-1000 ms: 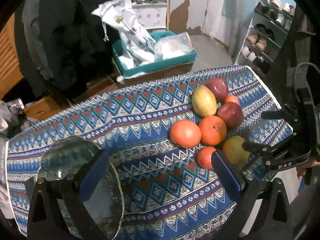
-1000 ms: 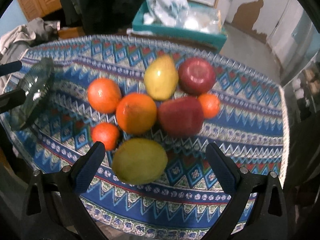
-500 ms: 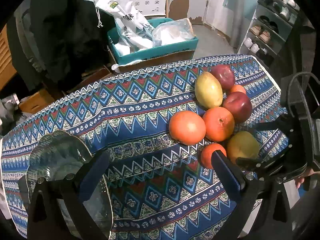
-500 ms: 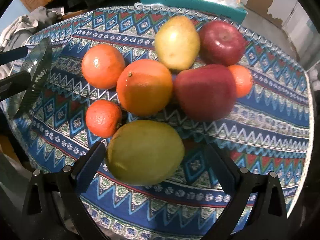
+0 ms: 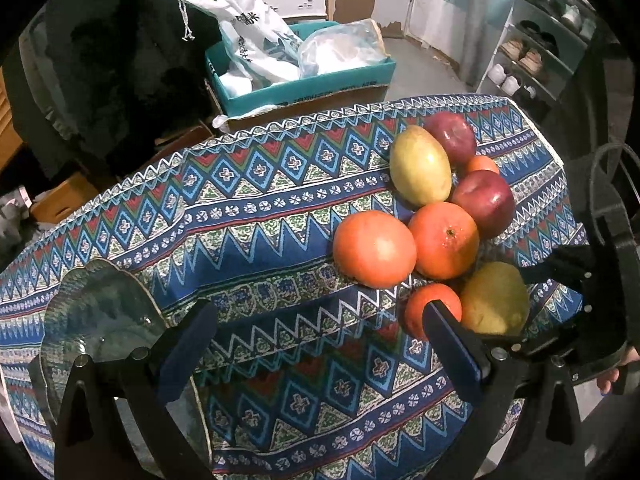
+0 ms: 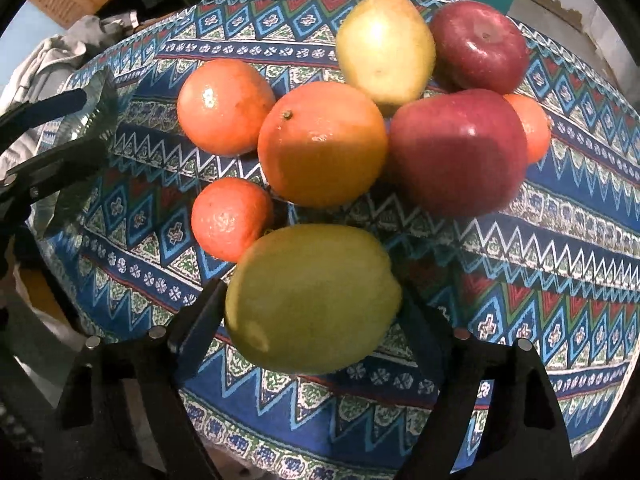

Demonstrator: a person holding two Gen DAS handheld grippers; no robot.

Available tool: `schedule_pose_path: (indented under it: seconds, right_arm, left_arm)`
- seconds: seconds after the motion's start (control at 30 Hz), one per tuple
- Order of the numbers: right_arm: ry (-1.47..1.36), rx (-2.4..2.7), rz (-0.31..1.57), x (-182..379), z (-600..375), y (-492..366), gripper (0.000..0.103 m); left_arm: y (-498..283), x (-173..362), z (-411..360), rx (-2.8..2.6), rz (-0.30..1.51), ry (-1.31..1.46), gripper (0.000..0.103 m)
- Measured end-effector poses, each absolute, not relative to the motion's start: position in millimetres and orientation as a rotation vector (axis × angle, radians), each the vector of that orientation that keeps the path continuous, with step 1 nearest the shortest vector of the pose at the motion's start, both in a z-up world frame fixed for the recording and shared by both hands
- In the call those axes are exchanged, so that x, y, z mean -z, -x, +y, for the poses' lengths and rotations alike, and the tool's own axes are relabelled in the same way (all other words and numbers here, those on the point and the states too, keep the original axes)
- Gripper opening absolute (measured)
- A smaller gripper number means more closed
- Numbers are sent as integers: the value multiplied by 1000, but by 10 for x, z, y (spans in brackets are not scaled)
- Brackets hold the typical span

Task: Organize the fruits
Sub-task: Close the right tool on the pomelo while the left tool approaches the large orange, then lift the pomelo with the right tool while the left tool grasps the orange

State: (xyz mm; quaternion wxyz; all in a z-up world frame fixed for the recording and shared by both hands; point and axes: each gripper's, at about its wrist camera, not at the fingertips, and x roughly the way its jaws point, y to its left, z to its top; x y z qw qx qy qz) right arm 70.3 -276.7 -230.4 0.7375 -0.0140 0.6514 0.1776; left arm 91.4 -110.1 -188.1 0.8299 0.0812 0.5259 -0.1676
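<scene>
Right gripper [image 6: 312,316] spread wide around the yellow-green mango [image 6: 312,300], one finger on each side; contact with the skin impossible to tell. Mango at the near edge of the fruit cluster on the patterned tablecloth [image 6: 540,264], just beside a small tangerine [image 6: 231,218] and an orange [image 6: 322,144]. Left gripper [image 5: 320,344] wide open and holding nothing, above the cloth beside a glass plate [image 5: 100,312]. Print on the white bag [image 5: 252,28] too blurred to read.

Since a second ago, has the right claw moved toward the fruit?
Yes. The right claw has closed in on the near yellow-green pear, which now sits between its open fingers; the patterned blue tablecloth fills more of the view.
</scene>
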Motion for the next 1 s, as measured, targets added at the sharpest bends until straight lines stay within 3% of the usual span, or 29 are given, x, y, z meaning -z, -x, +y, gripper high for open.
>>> schedule_pose_path:
  seconds: [0.47, 1.0]
  right_arm:
    - [-37, -157, 1251, 1800, -3578, -635, 83]
    - [-126, -97, 1220, 1686, -3893, -661, 83]
  left_arm:
    - [-1228, 2089, -1381, 367, 1155, -157, 103]
    - [-1423, 2498, -1445, 382, 1258, -56, 103]
